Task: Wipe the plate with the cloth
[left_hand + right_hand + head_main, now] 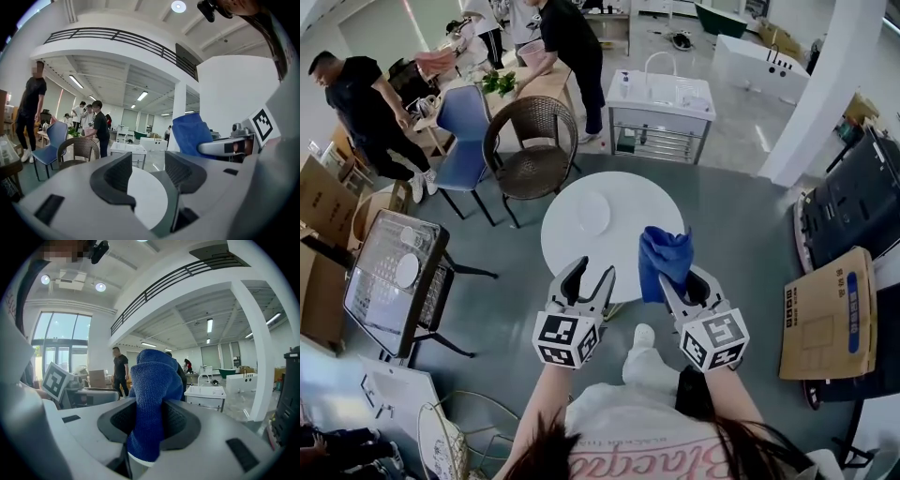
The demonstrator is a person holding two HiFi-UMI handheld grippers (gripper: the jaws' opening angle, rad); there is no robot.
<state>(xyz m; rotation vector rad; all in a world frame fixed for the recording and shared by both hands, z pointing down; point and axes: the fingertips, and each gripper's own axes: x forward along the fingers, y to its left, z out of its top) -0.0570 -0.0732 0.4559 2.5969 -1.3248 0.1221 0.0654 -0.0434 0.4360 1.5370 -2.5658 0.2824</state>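
**Approach: cloth gripped, plate not yet touched.**
My right gripper [680, 279] is clenched on the blue cloth [664, 255], which is bunched above its jaws as a wiping pad. My left gripper [592, 270] is spread and empty, probably to steady the white plate [593, 214] on the round table [628, 192] beyond both.
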